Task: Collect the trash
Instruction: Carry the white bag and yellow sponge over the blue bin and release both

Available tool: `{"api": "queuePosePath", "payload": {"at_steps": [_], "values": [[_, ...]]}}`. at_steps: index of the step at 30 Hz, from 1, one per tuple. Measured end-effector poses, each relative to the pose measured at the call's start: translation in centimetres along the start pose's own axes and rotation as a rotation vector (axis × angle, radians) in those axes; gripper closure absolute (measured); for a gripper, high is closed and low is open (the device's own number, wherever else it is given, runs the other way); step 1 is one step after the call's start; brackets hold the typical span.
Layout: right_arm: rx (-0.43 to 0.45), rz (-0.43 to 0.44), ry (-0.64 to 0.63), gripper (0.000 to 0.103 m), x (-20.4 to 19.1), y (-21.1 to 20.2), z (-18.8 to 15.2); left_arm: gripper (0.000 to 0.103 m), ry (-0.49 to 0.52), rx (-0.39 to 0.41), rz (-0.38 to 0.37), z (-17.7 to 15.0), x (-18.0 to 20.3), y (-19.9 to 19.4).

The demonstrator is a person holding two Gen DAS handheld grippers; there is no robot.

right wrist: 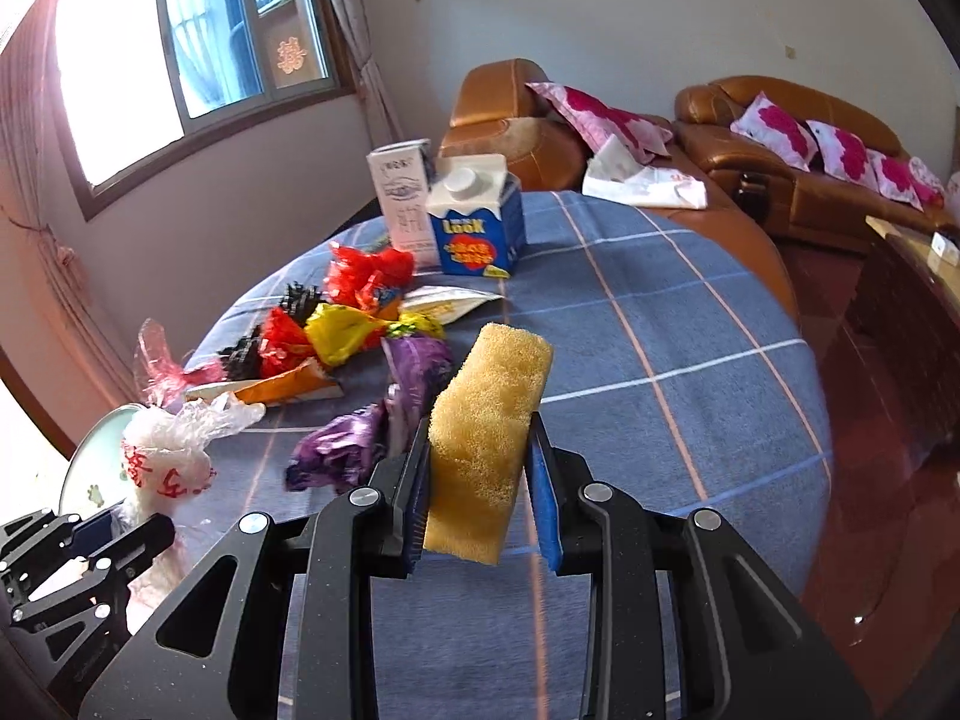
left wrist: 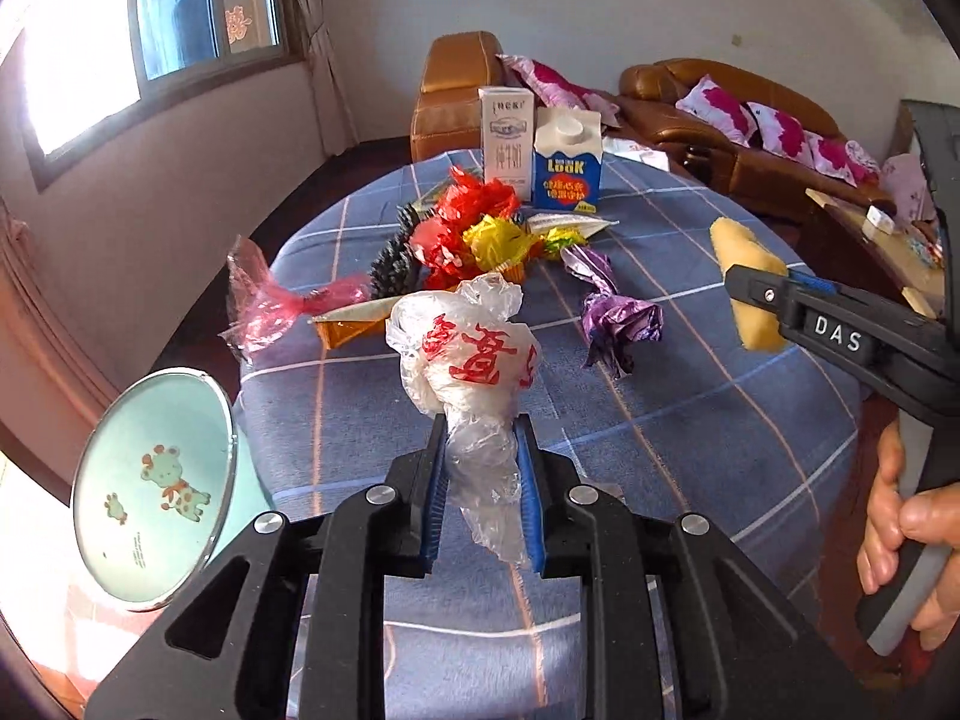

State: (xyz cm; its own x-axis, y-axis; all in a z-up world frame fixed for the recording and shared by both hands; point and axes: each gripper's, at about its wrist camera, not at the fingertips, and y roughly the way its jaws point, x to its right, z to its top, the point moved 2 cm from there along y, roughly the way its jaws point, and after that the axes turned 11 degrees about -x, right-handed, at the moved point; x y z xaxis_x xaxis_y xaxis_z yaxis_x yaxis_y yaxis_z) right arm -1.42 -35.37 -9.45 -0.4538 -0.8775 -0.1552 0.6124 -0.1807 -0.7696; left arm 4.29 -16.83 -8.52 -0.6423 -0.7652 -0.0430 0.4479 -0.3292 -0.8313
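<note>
Across the round table (right wrist: 690, 360), under its blue checked cloth, the near edge was cut off by both grippers; two cartons, white (left wrist: 506, 143) and blue (left wrist: 566, 159), stood at the far edge; the left gripper (left wrist: 482, 483) pinched a clear plastic bag (left wrist: 465, 354) whose red print was half-hidden; the right gripper (right wrist: 480, 498) squeezed one yellow sponge (right wrist: 489, 438); a crumpled purple wrapper (left wrist: 612, 312) lay mid-table.

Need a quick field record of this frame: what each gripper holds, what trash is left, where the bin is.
left gripper: shut on clear plastic bag with red print
right gripper: shut on yellow sponge, held above the table
table: blue plaid cloth
trash left: red bag, yellow bag, purple bag, pink wrap
cartons: white carton and blue carton, both upright
bin: teal bin, at the table's left edge
</note>
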Motion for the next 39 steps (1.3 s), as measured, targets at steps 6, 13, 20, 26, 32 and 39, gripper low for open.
{"api": "queuePosePath", "payload": {"at_steps": [6,13,20,26,32,39], "values": [[0.009,0.014,-0.044,0.073,-2.3,-1.0,-0.4,0.082,-0.044,0.044,0.045,-0.8,-2.1,-2.3],[0.017,0.038,-0.097,0.073,-5.1,-1.6,-0.8,0.082,-0.116,0.068,0.079,-1.7,-4.9,-3.9],[0.012,0.073,-0.163,0.073,-8.5,-1.6,-1.0,0.082,-0.177,0.066,0.127,-2.6,-7.8,-4.6],[0.011,0.104,-0.217,0.073,-11.5,-1.4,-1.0,0.082,-0.223,0.062,0.174,-3.4,-10.2,-5.0],[0.005,0.13,-0.267,0.073,-14.5,-0.8,-1.0,0.082,-0.27,0.055,0.204,-4.2,-12.7,-5.5],[-0.003,0.159,-0.32,0.073,-17.8,-0.4,-1.3,0.082,-0.314,0.045,0.226,-5.1,-15.0,-5.6]]}}
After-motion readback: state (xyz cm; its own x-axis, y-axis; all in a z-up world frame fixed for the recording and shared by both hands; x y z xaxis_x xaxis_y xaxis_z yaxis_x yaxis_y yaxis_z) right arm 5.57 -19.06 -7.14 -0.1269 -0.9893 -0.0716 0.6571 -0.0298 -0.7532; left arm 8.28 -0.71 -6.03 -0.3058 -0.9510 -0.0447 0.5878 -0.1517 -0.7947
